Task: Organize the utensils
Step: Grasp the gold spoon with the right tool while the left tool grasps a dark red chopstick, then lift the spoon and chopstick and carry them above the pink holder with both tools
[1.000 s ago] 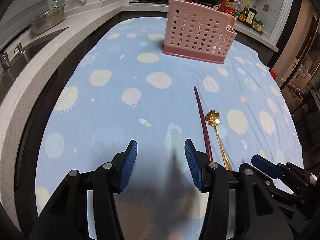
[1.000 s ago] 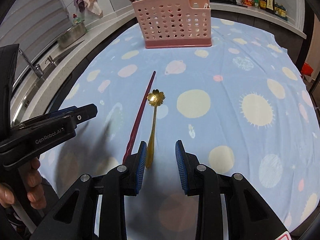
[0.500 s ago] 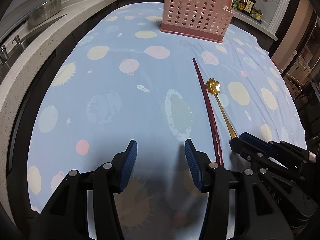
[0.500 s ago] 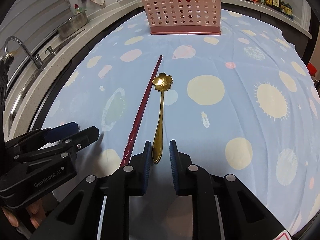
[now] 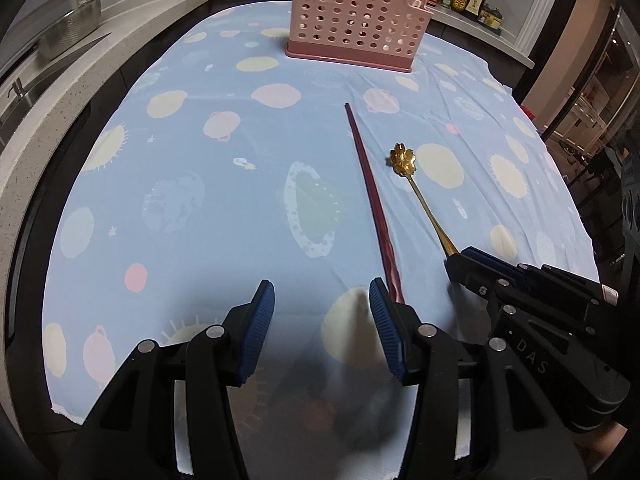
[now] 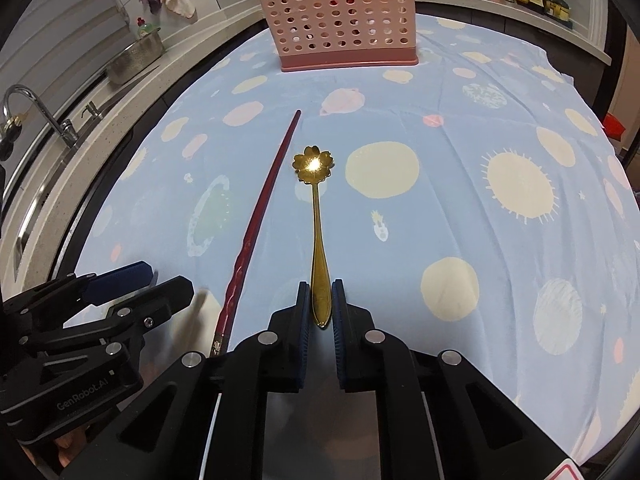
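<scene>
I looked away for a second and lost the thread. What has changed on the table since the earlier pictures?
The right tongs have been closing around the gold spoon; its handle end now sits between the pads, which are still closing. The left tongs moved nearer the dark red chopstick, still open and empty. Spoon, chopstick and pink basket lie where they were on the blue cloth.

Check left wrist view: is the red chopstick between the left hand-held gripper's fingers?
No, the red chopstick lies outside the left hand-held gripper, beside its right finger, with only cloth between.

Glossy gold metal spoon [image 6: 319, 240], matt cloth [image 6: 460, 216], perforated plastic caddy [image 6: 340, 20].
</scene>
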Demonstrator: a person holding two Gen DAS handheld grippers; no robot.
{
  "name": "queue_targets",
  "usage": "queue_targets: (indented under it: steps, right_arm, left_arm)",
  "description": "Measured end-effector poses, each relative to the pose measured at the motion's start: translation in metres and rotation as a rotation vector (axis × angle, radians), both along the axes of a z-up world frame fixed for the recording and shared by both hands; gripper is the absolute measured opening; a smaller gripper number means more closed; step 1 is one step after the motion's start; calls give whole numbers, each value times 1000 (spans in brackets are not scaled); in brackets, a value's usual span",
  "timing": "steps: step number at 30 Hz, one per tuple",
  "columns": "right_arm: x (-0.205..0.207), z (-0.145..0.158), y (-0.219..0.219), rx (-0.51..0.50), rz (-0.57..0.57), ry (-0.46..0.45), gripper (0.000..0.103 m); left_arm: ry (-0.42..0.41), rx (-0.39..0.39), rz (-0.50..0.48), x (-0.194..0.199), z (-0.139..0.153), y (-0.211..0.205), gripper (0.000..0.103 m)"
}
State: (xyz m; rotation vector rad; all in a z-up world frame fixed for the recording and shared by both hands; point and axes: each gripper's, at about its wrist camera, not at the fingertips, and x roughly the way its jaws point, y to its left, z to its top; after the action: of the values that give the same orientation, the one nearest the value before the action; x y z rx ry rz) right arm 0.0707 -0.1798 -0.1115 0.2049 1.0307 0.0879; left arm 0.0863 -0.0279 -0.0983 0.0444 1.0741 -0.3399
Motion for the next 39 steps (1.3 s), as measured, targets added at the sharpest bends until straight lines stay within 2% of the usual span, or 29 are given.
queue_targets:
  steps: [12,18,23,32,39]
  right_arm:
    - [-17,-2,-30,36,-94,16,10]
    - [-19,-1,-30,39,-95,17,10]
    - [-19,-3,-30,47,-94,22,10]
    - [-20,-4,-31,50,-91,20,11]
    - [-26,7,-33,50,-93,-7,10]
  left_arm:
    - [50,-33,-91,-15,-8,-20,44]
    - [62,-38,-103,-20,-10,-21,29]
    - [76,-53,-115,-22,-12,-22,9]
    - [70,-65,-105,-21,-10,-21,7]
    - [24,-53,-83,-20,1,-15,7]
